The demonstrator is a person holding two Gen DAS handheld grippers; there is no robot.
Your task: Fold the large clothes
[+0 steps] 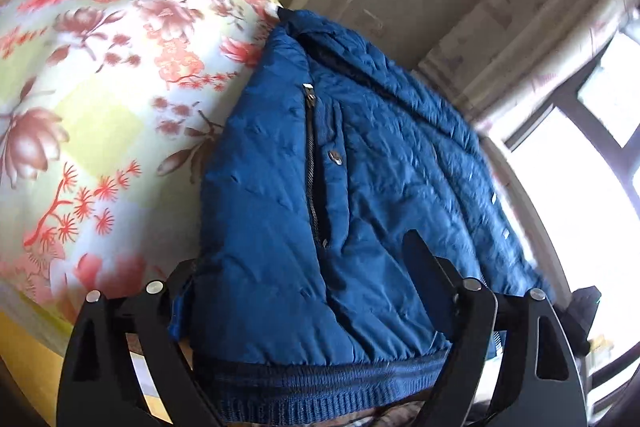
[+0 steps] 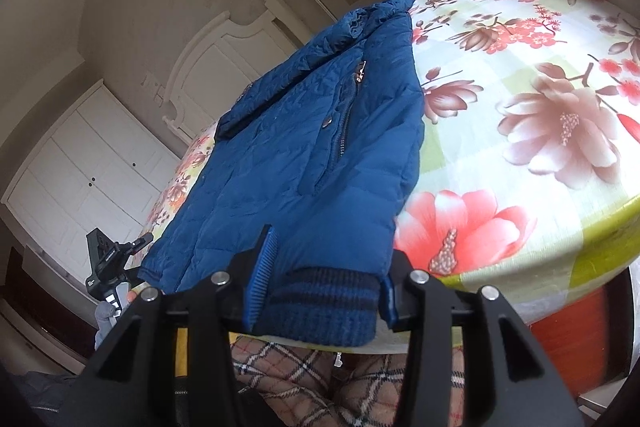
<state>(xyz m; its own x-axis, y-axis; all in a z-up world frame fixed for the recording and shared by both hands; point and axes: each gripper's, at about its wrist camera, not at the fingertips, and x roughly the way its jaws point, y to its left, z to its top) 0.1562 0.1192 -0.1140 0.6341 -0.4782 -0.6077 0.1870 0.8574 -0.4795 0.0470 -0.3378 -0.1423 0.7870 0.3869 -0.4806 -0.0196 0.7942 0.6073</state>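
A blue quilted jacket (image 1: 352, 163) lies on the floral bedsheet (image 1: 100, 99), zipper up, its ribbed knit hem (image 1: 320, 387) nearest me. My left gripper (image 1: 304, 267) stands open around the hem end of the jacket, one finger on each side. In the right wrist view the same jacket (image 2: 296, 147) lies along the bed's left part. My right gripper (image 2: 324, 267) is open with its blue-padded fingers (image 2: 260, 279) straddling the ribbed hem (image 2: 328, 303) at the bed's near edge.
The bed (image 2: 540, 155) stretches to the right with bare floral sheet. A white headboard (image 2: 224, 67) and white cupboards (image 2: 88, 155) stand behind. A black camera on a tripod (image 2: 108, 263) is left of the bed. A window (image 1: 580, 167) is at the right.
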